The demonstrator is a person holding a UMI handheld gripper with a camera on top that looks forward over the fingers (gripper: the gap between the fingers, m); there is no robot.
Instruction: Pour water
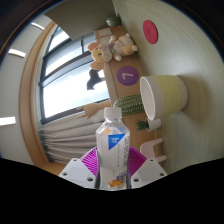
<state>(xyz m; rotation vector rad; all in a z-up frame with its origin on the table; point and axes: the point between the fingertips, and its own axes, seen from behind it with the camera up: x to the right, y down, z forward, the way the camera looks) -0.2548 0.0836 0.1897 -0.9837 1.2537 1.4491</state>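
Observation:
A clear plastic water bottle (113,145) with a white cap and a blue-and-white label stands between my fingers, held upright with its cap up. My gripper (112,165) is shut on the bottle: both magenta pads (92,160) press against its sides near the lower part. A pale yellow cup (164,96) with a white inside lies tilted beyond the bottle to the right, its mouth facing toward the bottle. The view is tilted, and the bottle is lifted off any surface I can see.
A shelf or cabinet (150,60) on the right carries soft toys (110,47), a purple disc with a 7 (126,75) and a pink disc (150,30). A large window (70,85) with curtains lies to the left. A small green plant (130,102) is behind the cup.

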